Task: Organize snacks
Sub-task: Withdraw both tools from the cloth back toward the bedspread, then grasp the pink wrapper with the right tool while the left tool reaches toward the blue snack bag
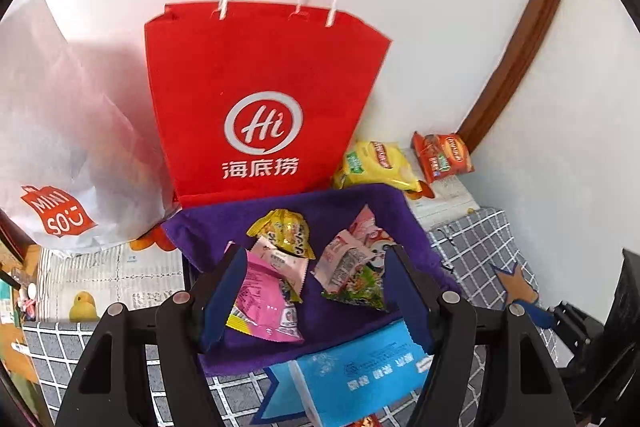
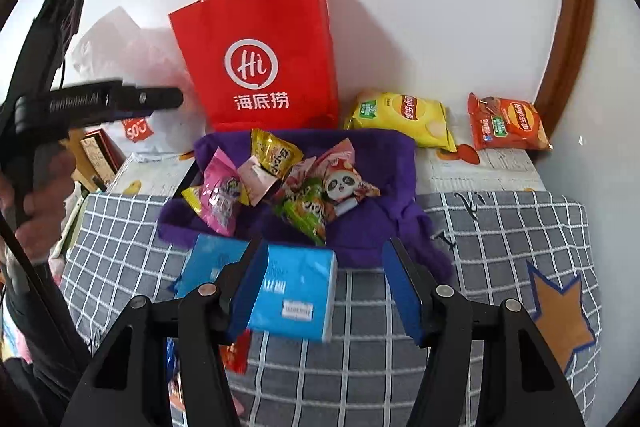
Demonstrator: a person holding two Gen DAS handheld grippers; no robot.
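Nothing is being held: the left gripper (image 1: 316, 291) is being kept half open above small snack packets (image 1: 276, 247); the right gripper (image 2: 324, 287) likewise, over a blue pack (image 2: 292, 291).

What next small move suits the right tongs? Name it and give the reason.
Probably ease the right tongs forward and left to straddle the blue packet, then close. They hang open and empty; the packet lies flat on the checked cloth, partly behind one finger, nearer than the snack pile.
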